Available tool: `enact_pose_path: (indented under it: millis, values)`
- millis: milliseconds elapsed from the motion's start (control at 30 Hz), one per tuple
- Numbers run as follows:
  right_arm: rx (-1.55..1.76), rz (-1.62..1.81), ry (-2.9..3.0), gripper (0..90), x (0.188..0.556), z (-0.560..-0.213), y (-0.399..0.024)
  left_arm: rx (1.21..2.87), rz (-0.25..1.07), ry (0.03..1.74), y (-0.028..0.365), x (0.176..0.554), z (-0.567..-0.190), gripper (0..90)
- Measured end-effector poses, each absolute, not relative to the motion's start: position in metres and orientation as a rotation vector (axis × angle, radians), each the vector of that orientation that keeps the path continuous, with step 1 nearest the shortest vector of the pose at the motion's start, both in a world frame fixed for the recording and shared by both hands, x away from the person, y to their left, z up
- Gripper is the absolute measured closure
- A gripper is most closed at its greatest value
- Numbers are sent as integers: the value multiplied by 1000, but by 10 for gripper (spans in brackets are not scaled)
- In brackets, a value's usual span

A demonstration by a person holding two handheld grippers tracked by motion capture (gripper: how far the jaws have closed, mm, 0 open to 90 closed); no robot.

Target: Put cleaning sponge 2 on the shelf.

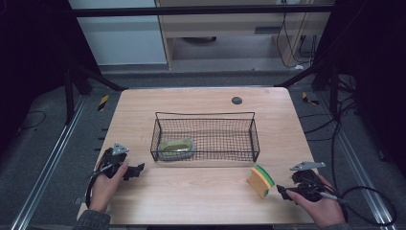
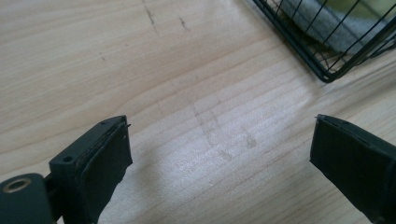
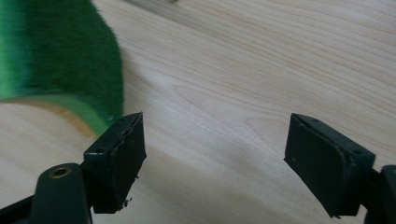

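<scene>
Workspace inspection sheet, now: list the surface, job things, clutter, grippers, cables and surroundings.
Surface: wooden table, faint scuffs.
Job's things: sponge, yellow with a green face, stands on edge at front right; wire basket at centre holds a grey-green dish in its left end.
Clutter: small dark disc near the far edge.
Grippers: left gripper open over bare wood beside the basket corner; right gripper open, nothing between the jaws, sponge beside it.
Cables: black cable trails from the right gripper.
Surroundings: dark frame, grey floor, wooden furniture behind.

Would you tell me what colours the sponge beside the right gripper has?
The sponge is yellow-orange with a green scouring layer, clearest in the high view.
</scene>
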State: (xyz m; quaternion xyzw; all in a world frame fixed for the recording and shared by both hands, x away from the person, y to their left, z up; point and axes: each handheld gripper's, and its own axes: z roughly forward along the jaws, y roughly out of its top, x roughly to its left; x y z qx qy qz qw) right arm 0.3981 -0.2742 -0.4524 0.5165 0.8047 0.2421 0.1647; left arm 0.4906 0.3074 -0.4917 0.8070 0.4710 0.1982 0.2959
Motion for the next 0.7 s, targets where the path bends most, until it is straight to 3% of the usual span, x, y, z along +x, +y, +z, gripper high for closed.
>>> enact_pose_path:
  millis: [700]
  values:
    - [1400, 699, 2423, 203, 376, -428, -247, 2109, 515, 1213, 305, 492, -507, 0]
